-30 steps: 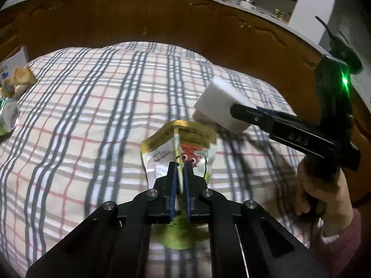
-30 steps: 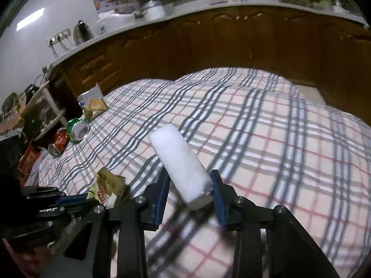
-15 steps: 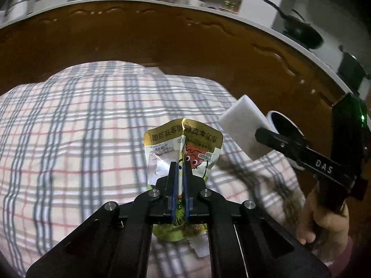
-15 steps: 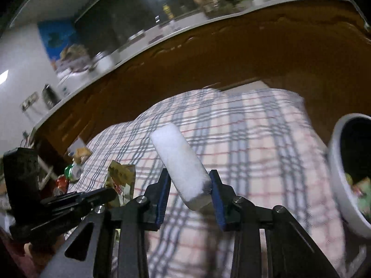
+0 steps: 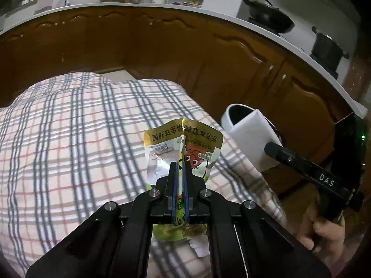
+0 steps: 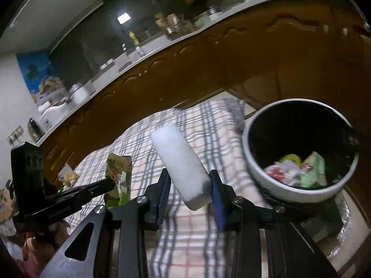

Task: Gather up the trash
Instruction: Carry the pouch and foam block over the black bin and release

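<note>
My left gripper (image 5: 180, 169) is shut on a yellow-green snack wrapper (image 5: 185, 143) and holds it above the checked tablecloth (image 5: 69, 139). My right gripper (image 6: 190, 180) is shut on a white foam block (image 6: 180, 164), also in the left wrist view (image 5: 252, 143). The block hangs just left of a white round bin (image 6: 255, 169) with a black liner that holds several crumpled wrappers (image 6: 299, 171). The left gripper and wrapper (image 6: 116, 176) show at the left of the right wrist view. In the left wrist view the bin rim (image 5: 228, 118) peeks from behind the block.
Brown wooden cabinets (image 5: 162, 46) under a white countertop curve around the table. A black pan (image 5: 269, 14) and pot (image 5: 327, 48) stand on the counter. More trash (image 6: 67, 176) lies at the table's far left.
Both grippers have swung right with their loads, toward the table's end. The bin now fills the right of the right wrist view, with the foam block close beside it.
</note>
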Demonstrator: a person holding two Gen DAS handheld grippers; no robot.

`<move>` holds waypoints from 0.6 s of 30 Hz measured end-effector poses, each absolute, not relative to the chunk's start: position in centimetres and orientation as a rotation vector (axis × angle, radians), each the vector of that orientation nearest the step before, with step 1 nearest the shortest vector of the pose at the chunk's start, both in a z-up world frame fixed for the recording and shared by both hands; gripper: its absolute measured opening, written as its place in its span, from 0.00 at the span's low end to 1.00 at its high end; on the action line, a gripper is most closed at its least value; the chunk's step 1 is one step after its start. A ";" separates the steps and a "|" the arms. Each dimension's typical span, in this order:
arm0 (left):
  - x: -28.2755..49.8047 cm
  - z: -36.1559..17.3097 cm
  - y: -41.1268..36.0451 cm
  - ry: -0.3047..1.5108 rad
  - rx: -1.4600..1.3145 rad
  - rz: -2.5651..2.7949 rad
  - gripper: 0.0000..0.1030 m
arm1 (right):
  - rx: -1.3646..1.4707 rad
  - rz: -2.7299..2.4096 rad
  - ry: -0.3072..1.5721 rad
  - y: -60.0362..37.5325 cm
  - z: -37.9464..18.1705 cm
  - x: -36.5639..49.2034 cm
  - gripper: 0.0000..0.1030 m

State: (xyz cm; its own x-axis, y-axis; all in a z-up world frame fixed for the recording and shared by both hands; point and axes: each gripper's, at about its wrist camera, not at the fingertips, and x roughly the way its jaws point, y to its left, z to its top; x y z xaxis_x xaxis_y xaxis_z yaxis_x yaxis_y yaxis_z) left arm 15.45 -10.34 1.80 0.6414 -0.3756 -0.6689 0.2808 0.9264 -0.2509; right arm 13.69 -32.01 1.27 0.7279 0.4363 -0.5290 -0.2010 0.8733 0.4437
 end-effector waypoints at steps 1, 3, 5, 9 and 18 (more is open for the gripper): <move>15.6 1.9 -10.8 0.792 -0.127 -0.386 0.03 | 0.379 0.346 0.668 -32.6 1.2 13.5 0.33; 15.9 2.0 -11.7 0.793 -0.121 -0.401 0.03 | 0.388 0.321 0.662 -33.7 1.1 13.1 0.33; 16.2 2.1 -12.6 0.795 -0.115 -0.418 0.03 | 0.397 0.301 0.656 -34.6 1.1 12.8 0.33; 16.9 2.5 -14.6 0.796 -0.100 -0.449 0.03 | 0.408 0.251 0.638 -36.8 1.3 12.3 0.33; 18.5 3.7 -19.1 0.782 -0.044 -0.514 0.03 | 0.422 0.134 0.608 -40.4 1.7 12.1 0.33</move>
